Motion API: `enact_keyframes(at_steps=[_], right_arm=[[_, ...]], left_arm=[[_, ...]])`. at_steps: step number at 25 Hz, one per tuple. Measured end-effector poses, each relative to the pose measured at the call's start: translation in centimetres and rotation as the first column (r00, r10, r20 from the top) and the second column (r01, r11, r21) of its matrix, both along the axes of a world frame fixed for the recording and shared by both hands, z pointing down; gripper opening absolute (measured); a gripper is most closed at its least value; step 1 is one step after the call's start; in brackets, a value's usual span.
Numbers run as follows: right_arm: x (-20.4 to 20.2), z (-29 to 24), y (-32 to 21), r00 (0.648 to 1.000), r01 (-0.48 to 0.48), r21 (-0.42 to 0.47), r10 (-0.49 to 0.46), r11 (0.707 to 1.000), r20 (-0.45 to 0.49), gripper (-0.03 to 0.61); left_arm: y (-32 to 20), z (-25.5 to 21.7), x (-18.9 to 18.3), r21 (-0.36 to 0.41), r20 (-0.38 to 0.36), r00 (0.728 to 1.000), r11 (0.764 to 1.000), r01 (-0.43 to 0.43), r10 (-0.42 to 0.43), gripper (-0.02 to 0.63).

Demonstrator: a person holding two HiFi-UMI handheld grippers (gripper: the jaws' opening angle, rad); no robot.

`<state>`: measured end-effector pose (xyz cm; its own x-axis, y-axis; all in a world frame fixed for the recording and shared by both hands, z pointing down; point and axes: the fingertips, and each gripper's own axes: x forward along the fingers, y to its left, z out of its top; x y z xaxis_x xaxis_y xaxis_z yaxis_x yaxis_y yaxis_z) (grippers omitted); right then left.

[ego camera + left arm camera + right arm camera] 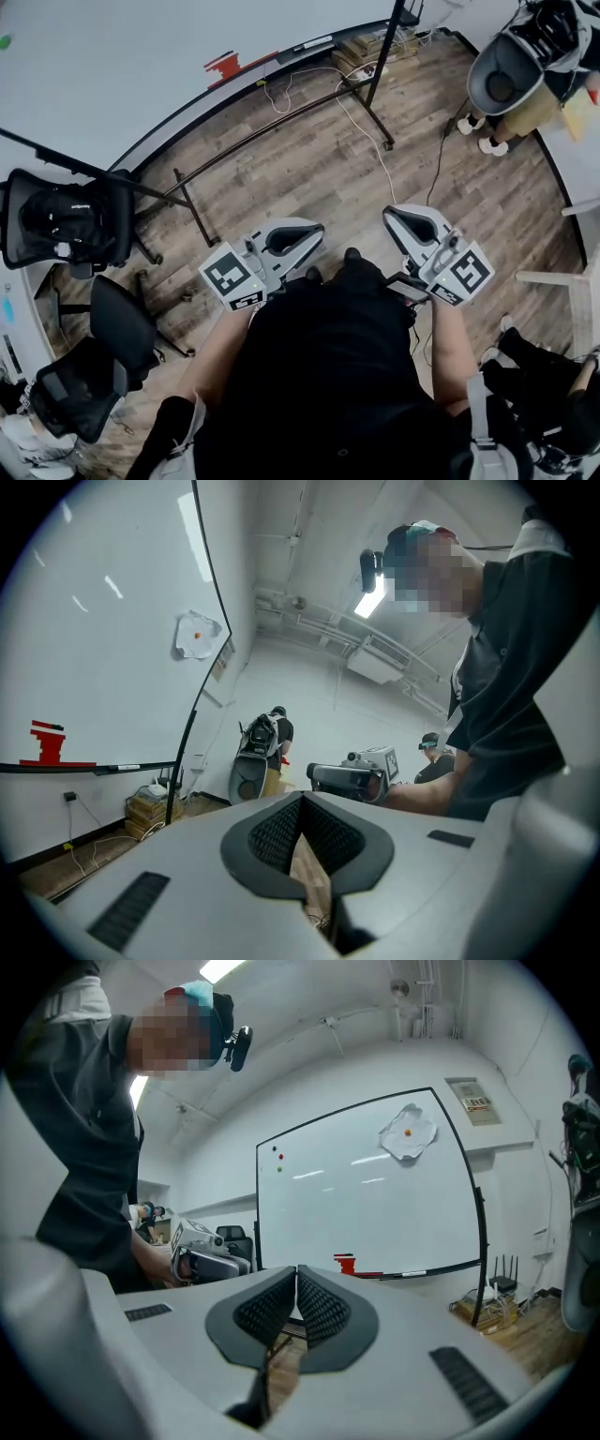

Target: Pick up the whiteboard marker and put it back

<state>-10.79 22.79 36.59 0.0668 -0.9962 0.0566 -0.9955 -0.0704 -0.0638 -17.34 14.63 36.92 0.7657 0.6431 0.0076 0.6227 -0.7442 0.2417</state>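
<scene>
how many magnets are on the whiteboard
3 on the whiteboard: a dark magnet top left, a green magnet just below it, an orange magnet on the crumpled paper top right. Smaller ones could go unseen.

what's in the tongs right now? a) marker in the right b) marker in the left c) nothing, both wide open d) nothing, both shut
d: the left tongs and the right tongs each have their tips pressed together, with nothing gripped between them.
</scene>
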Motion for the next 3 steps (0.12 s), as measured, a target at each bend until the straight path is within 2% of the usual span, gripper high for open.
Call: enact_keyframes(at_steps=[3], right_arm=[[0.10,0.14,0.85,0.999,-0.040,-0.005,0.040,0.999,-0.017,0.021]], left_arm=[[0.76,-0.03,0.57,0.004,-0.006,0.999,0.999,-0.034,0.034,0.011]])
